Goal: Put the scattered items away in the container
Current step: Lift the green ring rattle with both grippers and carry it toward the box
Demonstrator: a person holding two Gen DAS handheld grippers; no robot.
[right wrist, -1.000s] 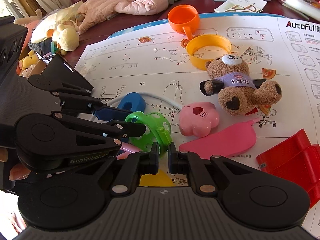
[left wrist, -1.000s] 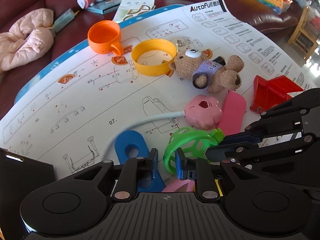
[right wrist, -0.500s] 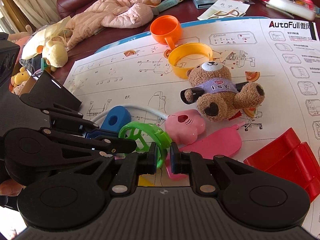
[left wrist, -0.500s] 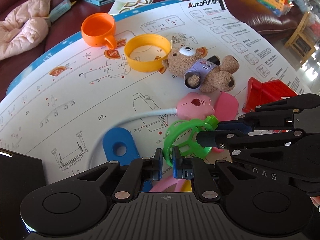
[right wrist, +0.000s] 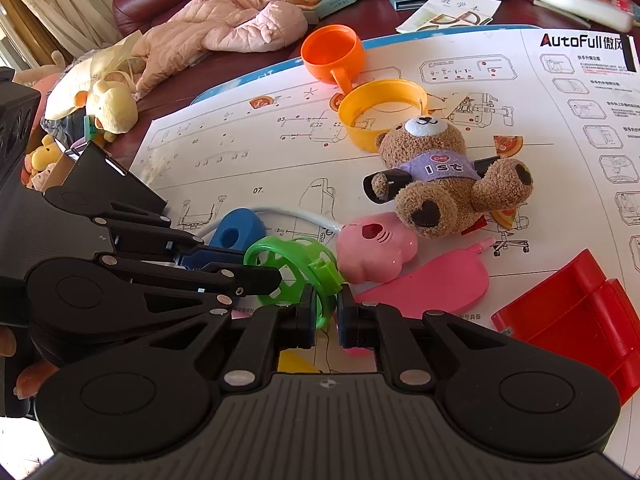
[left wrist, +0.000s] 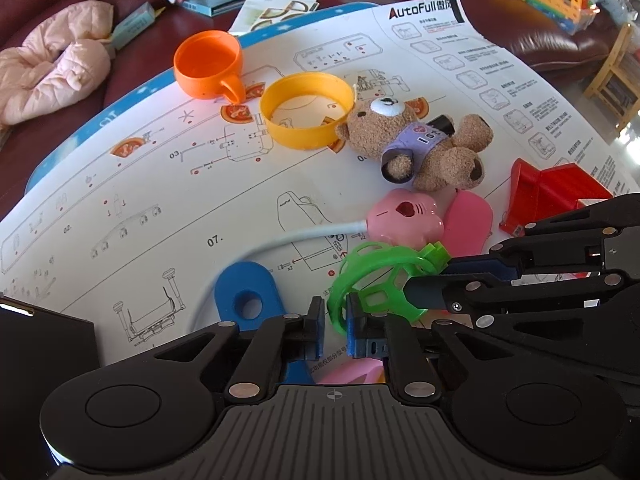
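The green plastic ring (left wrist: pixel 380 280), a spoked hoop with a small clasp, sits nearest, just above the instruction sheet (left wrist: pixel 160 200) on the bench. Both tongs pinch it: the left tongs (left wrist: pixel 335 326) clamp its near-left rim, and the right tongs (right wrist: pixel 325 314) clamp the rim beside the clasp. It looks light, stiff and a bit slick, so the thin rim by a spoke seems the safest hold. Just beyond lie a blue holed piece (left wrist: pixel 246 294) to the left, and a pink cat-faced gadget (left wrist: pixel 404 220) on a white cord to the right. Farther off are a teddy bear (left wrist: pixel 420 144), a yellow ring (left wrist: pixel 306 114) and an orange cup (left wrist: pixel 208 64). I see no container.
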